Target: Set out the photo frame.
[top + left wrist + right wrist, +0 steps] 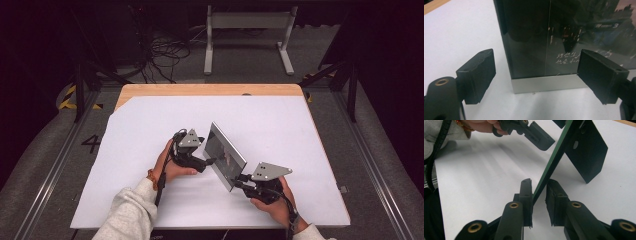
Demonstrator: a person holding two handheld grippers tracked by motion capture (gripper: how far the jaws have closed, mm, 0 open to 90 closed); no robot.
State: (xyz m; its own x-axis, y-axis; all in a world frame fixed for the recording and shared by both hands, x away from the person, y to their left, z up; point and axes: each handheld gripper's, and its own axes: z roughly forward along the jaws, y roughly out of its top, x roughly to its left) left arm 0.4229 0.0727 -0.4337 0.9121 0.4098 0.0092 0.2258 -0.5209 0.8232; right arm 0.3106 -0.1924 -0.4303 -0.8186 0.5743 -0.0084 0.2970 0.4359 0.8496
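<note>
I see one picture frame (226, 156) standing upright on one white sheet (280, 130) over the wooden table (210, 90), between my two grippers. My left gripper (536, 75) faces its glass front, jaws spread wide, touching nothing. My right gripper (539, 195) straddles the frame's edge, one jaw against it, not pinching. One back stand (587, 152) props the frame behind.

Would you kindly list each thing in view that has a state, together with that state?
Picture frame: upright on the white table, propped on its back stand.
Left gripper: open, jaws either side of the frame's lower corner, not touching.
Right gripper: jaws astride the frame's edge, one touching, a gap at the other.
</note>
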